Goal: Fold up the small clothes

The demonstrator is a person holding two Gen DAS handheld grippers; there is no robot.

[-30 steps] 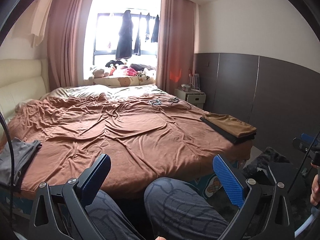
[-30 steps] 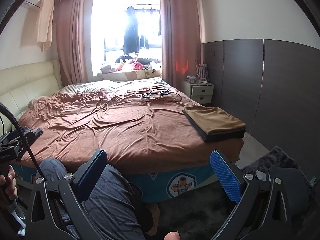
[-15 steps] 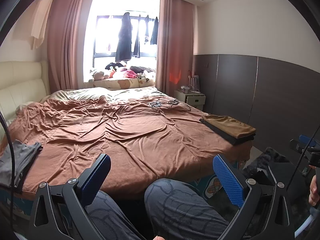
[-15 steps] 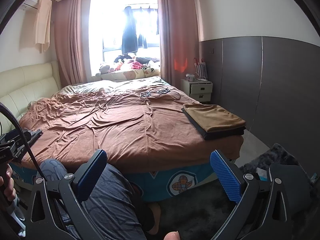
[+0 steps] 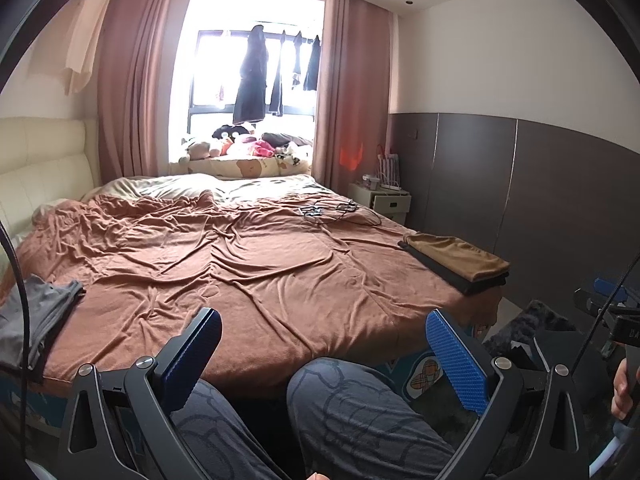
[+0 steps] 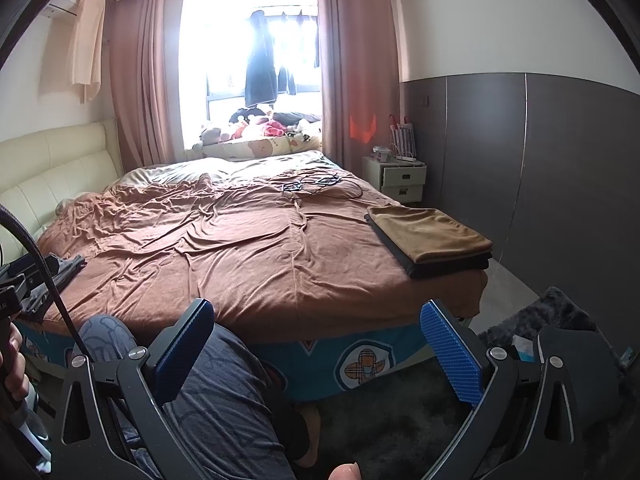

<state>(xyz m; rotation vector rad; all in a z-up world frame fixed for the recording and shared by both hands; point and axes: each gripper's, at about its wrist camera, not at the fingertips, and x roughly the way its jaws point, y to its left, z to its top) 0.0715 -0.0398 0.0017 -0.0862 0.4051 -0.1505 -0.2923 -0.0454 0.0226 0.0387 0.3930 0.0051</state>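
Bed w/ rumpled rust-brown blanket (image 5: 256, 264), black cables (image 5: 332, 212) on far side; white 2-drawer nightstand (image 6: 402, 180) by wall, pink curtains (image 6: 344, 60), plush toys (image 5: 240, 146) on sill.

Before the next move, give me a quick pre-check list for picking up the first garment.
1. Left tongs open and empty: ok.
2. Right tongs open and empty: ok.
3. Unfolded grey garment in view at the bed's left near corner: ok; neither tongs are at it yet.
4. Folding space on the rumpled brown bedspread: ok, the middle is bare.
5. Folded stack, tan cloth over black, sits apart at the right edge: ok.
6. Black cables lie on the far side of the bed, away from the garment: ok.
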